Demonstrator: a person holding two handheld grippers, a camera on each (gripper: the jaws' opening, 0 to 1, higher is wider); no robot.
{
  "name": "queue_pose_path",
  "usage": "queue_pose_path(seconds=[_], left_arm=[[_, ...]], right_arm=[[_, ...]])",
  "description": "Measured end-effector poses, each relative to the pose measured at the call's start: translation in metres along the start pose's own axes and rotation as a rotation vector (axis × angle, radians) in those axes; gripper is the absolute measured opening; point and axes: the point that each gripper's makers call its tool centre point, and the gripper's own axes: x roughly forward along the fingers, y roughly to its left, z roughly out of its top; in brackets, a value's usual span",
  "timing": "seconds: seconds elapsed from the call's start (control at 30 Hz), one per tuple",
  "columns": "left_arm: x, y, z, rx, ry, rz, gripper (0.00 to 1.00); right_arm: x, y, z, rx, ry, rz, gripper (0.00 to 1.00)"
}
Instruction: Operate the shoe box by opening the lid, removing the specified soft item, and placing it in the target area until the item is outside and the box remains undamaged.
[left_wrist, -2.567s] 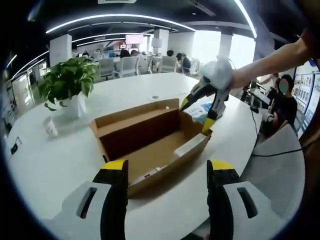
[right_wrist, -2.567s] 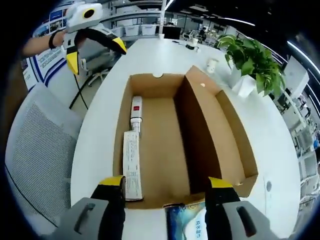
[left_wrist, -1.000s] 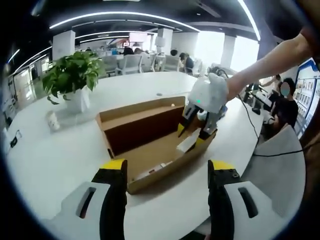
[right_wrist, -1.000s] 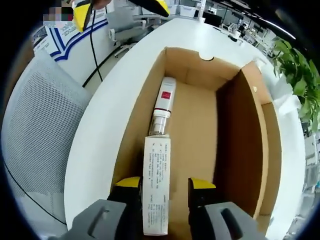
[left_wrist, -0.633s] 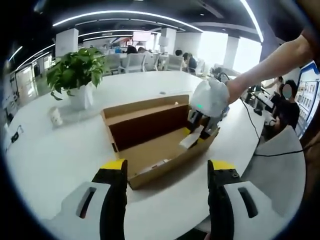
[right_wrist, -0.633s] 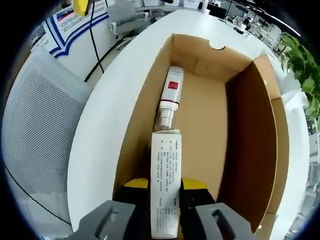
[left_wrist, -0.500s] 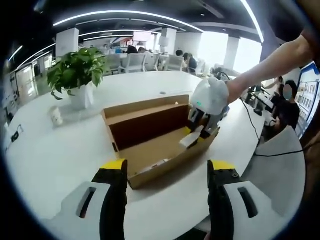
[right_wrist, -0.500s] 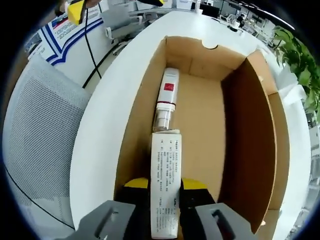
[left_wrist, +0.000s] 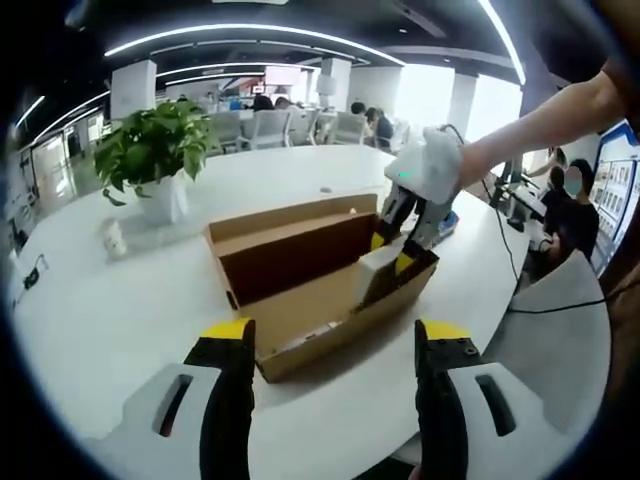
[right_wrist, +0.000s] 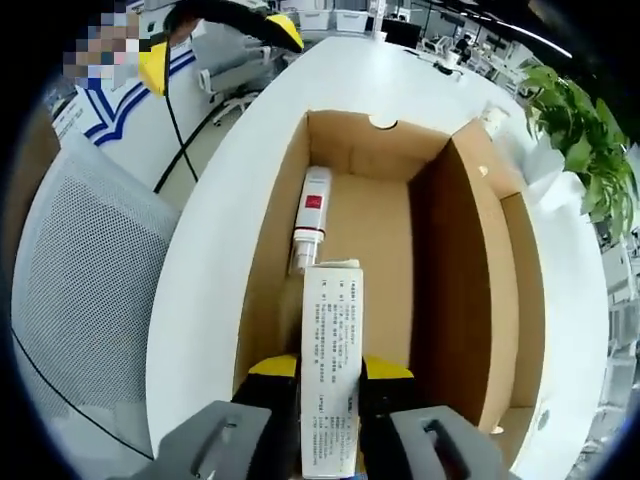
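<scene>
Left gripper view: the left gripper (left_wrist: 335, 345), with yellow-tipped grey jaws, stands spread wide and grips nothing, low over the curved white worktop (left_wrist: 110, 320). Ahead of its jaws and well apart from them lies the open brown cardboard shoe box (left_wrist: 300, 300), lid folded back on the far side. Beyond the box's right end the right gripper (left_wrist: 398, 252), carried on a person's outstretched arm, has its jaws closed on a long white printed carton (left_wrist: 377, 272), which tilts up out of the box with its lower end near or just above the front wall. A green potted plant in a white pot (left_wrist: 152, 160) stands on the worktop far ahead to the left of the jaws. Right gripper view: the right gripper's jaws are clamped on both long sides of the carton (right_wrist: 331, 360), whose long axis runs straight forward along the jaws. Just beyond the carton's far end, lower in the box (right_wrist: 460, 300), lies a white tube with a red label (right_wrist: 311, 225), its axis in the same line and close to the left wall. The left gripper's yellow tips (right_wrist: 215, 35) show far ahead to the left. Judged from this, the right gripper is the one engaged; the lift calls for clearing the left wall without scraping it.
</scene>
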Motion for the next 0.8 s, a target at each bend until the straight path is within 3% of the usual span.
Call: queue_pose_path(seconds=[0.4, 0.8], left_arm=[[0.0, -0.006, 0.007, 0.015, -0.009, -0.004, 0.65], [0.004, -0.019, 0.016, 0.041, -0.013, -0.022, 0.65]], right_arm=[[-0.061, -0.015, 0.0, 0.022, -0.044, -0.07, 0.17], [-0.089, -0.009, -0.042, 0.031, 0.007, -0.111, 0.17]])
